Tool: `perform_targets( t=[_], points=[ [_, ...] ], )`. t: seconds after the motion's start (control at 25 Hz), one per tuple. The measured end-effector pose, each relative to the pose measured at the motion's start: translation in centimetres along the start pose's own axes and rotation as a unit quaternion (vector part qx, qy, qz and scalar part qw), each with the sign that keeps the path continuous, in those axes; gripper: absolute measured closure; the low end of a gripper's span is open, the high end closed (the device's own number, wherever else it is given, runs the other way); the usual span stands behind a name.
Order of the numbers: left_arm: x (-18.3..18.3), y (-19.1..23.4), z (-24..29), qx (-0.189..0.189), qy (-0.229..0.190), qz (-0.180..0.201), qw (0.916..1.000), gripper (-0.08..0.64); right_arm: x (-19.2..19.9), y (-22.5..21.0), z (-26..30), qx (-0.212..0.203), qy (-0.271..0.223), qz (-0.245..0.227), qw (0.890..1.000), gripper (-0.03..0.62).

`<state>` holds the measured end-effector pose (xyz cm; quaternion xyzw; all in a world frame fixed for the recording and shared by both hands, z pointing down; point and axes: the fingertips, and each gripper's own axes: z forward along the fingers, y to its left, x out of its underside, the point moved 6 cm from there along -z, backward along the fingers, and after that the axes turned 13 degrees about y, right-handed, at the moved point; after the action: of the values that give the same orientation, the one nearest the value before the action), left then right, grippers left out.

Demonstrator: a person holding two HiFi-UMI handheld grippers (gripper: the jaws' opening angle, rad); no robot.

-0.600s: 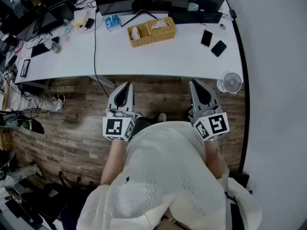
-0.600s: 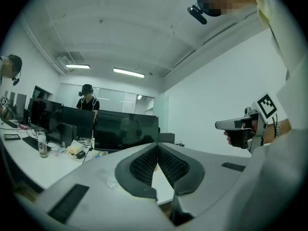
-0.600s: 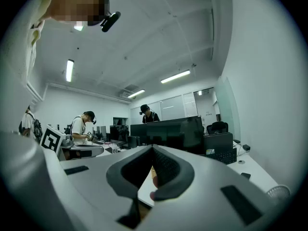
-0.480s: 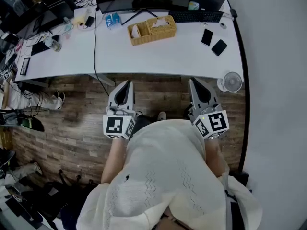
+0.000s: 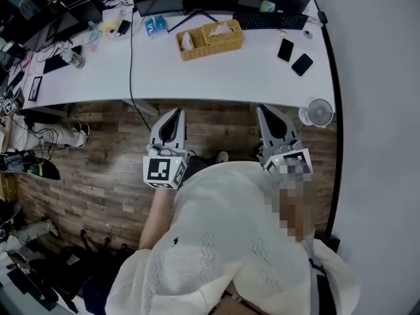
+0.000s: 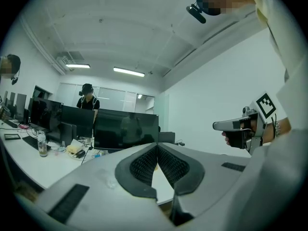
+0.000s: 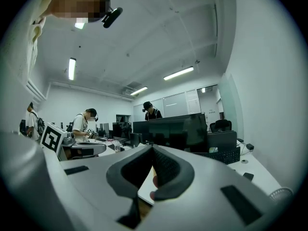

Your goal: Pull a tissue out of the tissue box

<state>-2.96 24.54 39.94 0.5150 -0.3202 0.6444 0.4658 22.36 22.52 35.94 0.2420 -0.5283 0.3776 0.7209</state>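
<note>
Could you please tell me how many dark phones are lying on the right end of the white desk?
2: one phone near the keyboard, the other beside it, further right; none seems hidden there.

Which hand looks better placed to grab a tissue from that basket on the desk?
Right, narrowly. The tissue sticks up at the wicker tissue box's right end, slightly nearer the right gripper than the left gripper. Both are shut, empty and short of the table.

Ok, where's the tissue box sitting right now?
In the head view, the wicker tissue box sits at the far middle of the white desk, just left of the black keyboard, with a tissue poking up from its right half.
</note>
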Motion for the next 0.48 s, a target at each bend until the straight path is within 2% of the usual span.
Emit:
perform_targets(
  t=[0.48],
  points=[
    [0.1, -1.7, 1.9, 0.019, 0.007, 0.009, 0.9997, 0.548, 0.4, -0.7, 0.2, -0.002, 0.006, -0.014, 1.0, 0.592]
  ],
)
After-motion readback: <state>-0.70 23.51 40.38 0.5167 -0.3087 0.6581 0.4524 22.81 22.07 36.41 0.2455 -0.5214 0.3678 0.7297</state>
